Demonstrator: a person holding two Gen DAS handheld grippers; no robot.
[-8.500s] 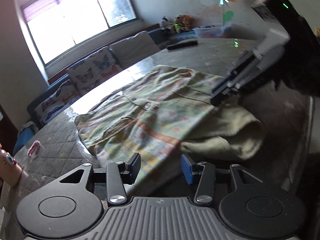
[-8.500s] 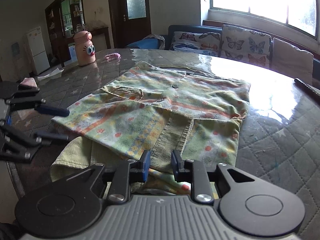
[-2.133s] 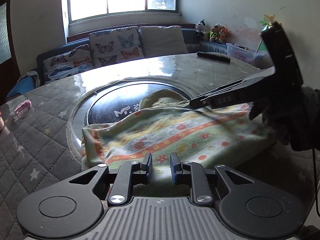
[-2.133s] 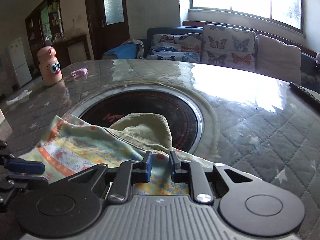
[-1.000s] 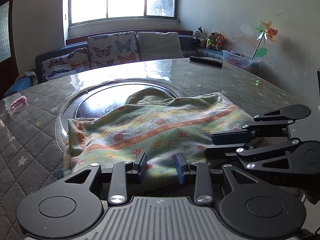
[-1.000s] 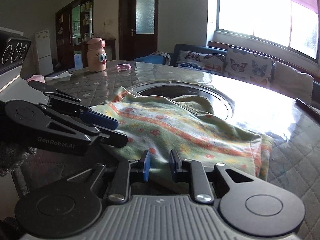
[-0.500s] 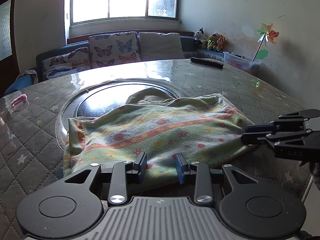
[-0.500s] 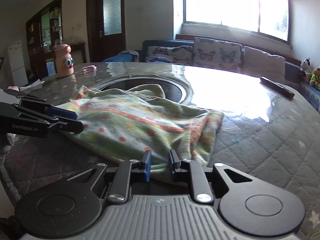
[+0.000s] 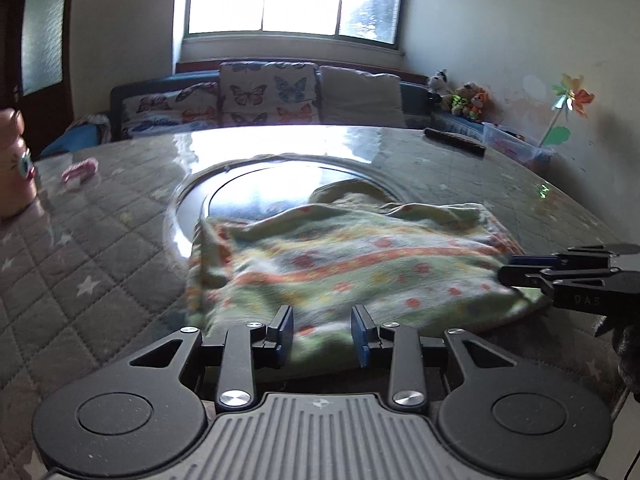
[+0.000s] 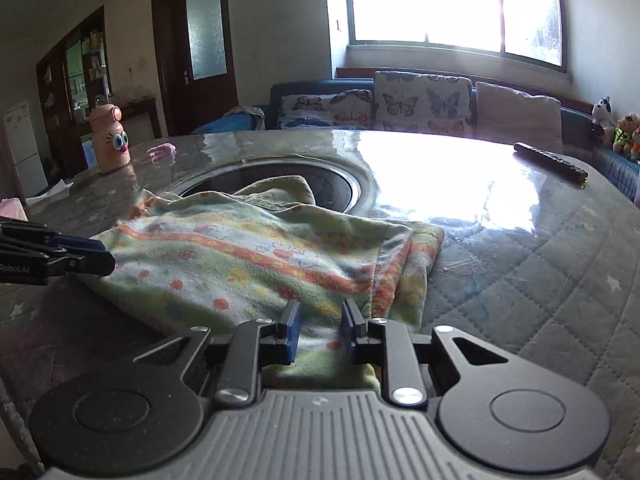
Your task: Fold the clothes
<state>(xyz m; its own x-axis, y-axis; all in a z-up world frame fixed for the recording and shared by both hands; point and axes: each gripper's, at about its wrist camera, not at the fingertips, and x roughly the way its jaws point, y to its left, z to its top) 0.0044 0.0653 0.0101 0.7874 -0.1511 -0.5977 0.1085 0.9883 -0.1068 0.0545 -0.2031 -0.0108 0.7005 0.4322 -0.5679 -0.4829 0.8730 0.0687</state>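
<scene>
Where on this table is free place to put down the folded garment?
Free: the glossy stretch between the garment and remote, and the quilted surface at its right. Crowded: far left, by the pink bottle and a small pink item.

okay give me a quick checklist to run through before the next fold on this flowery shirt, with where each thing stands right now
1. Shirt folded into a flat bundle on the table: ok.
2. Olive sleeve or collar part tucked in: not ok, it pokes out at the far edge over the dark round plate.
3. Left gripper free of cloth: ok, fingers apart, shirt edge lying below them.
4. Right gripper released: jaws opening; whether cloth is still caught, cannot tell.
5. Right end layers aligned: not ok, edges stagger.
6. Remote and pink bottle clear of the shirt: ok.
</scene>
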